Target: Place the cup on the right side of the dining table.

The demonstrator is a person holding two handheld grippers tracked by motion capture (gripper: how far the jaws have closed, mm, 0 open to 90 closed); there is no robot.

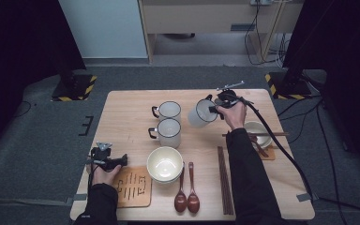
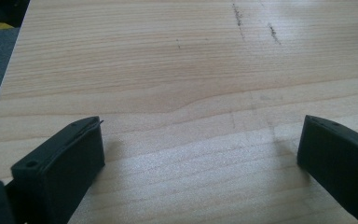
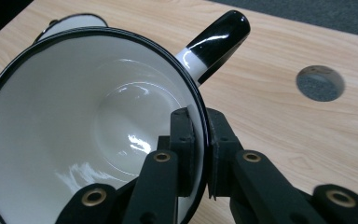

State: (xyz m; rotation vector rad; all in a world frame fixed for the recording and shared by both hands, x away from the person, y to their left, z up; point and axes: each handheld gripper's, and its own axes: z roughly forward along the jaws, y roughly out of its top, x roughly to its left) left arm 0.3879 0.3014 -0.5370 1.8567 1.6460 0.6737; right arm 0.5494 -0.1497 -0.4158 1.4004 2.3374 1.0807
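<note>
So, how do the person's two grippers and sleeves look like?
Both grippers are black. The left gripper has a grey three-cornered plate on top and flat, blocky black jaws. The right gripper also has a grey plate, brass-coloured rivets on its jaw arms, and a thick black cable. Both sleeves are black.

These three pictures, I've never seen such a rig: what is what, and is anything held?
No robot here: a person holds a two-jawed claw in each hand. The high view looks down on the wooden table. The other two come from cameras riding on each claw.

The left claw is open over bare wood. The right claw is clamped on the rim of a white mug, held tilted.

On the table: two more mugs, stacked bowls, two spoons, chopsticks and a wooden trivet.
</note>
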